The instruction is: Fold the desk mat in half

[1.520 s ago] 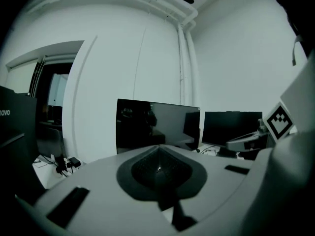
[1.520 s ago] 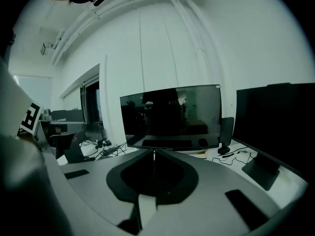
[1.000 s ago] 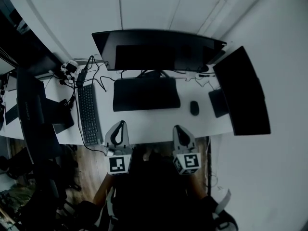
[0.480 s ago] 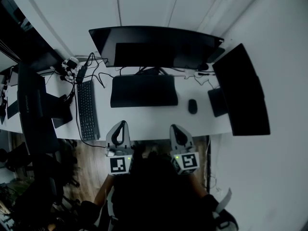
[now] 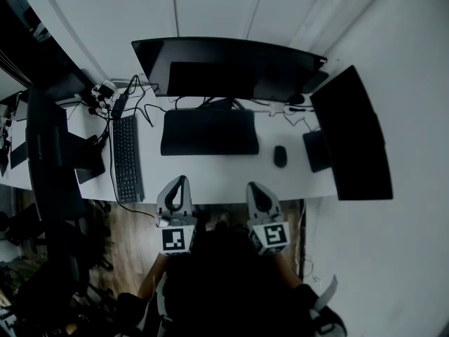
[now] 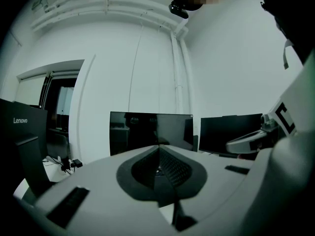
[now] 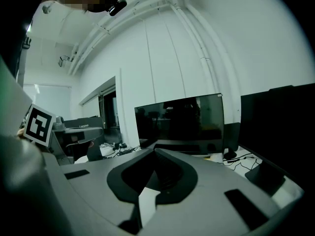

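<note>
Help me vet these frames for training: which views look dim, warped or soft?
Head view: underexposed and fisheye-bent, the desk mat a featureless black patch. Left gripper view: dark rounded corners, the left gripper blurred close up, jaws shut. Right gripper view: same vignette, faint reflections on the monitor.

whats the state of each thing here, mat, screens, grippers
desk mat: flat, unfolded, untouched
left hand-held gripper: shut, empty, at the desk's near edge
right hand-held gripper: shut, empty, at the desk's near edge
middle monitor: screen dark
right monitor: screen dark
mouse: on the desk, right of the mat
</note>
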Demonstrator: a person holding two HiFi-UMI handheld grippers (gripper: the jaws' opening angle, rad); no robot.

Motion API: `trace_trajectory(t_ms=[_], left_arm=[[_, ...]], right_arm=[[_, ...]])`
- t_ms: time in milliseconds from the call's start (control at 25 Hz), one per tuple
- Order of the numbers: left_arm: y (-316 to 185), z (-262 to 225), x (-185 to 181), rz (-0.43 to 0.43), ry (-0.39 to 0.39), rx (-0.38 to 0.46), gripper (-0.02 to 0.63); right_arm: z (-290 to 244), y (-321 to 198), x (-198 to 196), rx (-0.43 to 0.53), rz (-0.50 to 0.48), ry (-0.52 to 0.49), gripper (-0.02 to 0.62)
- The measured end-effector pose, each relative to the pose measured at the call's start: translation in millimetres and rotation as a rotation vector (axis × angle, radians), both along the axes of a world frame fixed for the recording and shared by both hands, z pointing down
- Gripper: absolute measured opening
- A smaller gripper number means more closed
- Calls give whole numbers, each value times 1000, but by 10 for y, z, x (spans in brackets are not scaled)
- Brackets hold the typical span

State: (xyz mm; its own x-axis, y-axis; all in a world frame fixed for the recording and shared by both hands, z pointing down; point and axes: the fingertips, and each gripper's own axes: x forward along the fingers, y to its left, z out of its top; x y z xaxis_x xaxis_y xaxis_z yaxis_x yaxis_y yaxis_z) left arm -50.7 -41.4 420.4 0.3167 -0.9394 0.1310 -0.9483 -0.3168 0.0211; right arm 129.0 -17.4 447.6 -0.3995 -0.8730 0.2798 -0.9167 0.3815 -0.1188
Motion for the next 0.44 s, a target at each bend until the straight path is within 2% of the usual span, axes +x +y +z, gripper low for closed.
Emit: trace_trajectory(t_ms=[440], left_arm=[[-84, 22, -36, 3, -15, 7, 8]], right_arm=[[30, -101, -11, 6, -6, 10, 8]])
